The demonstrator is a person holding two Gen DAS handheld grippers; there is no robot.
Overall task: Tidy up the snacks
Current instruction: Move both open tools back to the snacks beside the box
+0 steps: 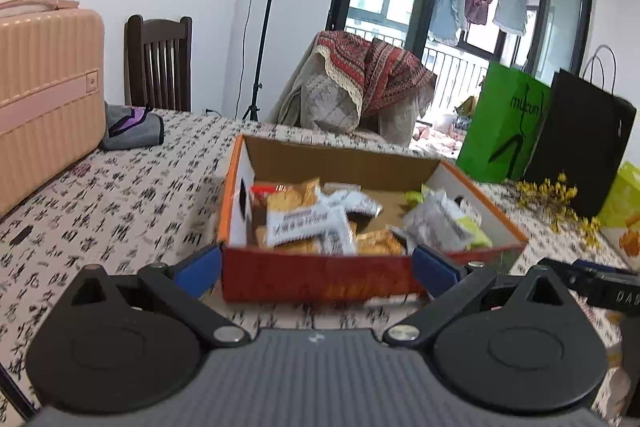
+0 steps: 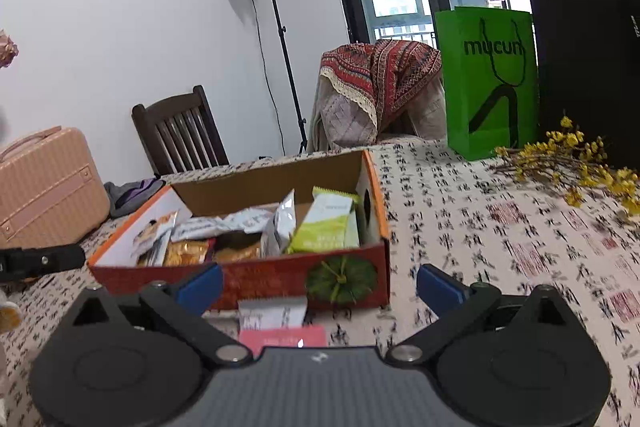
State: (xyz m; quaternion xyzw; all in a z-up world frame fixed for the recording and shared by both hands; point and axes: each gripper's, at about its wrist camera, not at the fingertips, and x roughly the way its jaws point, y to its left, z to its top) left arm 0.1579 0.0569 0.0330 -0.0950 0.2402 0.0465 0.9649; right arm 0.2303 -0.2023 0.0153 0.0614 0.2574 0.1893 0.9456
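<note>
Snacks are what we must put in order, and most of them already lie in the cardboard box (image 1: 372, 279) on the table (image 1: 132, 195). Nearest to us, in the right wrist view, the right gripper (image 2: 319, 283) has its jaws wide apart and holds nothing. Just under it, on the cloth in front of the box, lie a white packet (image 2: 272, 313) and a pink packet (image 2: 282, 338); these are still outside. In the left wrist view the left gripper (image 1: 317, 269) also stands with jaws spread, one on each side of the near wall of the box; we see no pad pressing on it, and nothing is held.

Inside the box we see golden biscuit packs (image 1: 378, 242), a white wrapper with print (image 1: 300, 227) and green-and-white sachets (image 2: 326, 227), all mixed together.

Farther back stand a green paper bag (image 2: 490, 83), a black bag (image 2: 588, 67) and some yellow flowers (image 2: 576, 163); at the left there is a pink suitcase (image 1: 48, 91).

We judge that the step in hand is to collect the last loose packets. The next move asks the right gripper to go down over the white packet and close on its thin edge, then lift it over the box wall.
</note>
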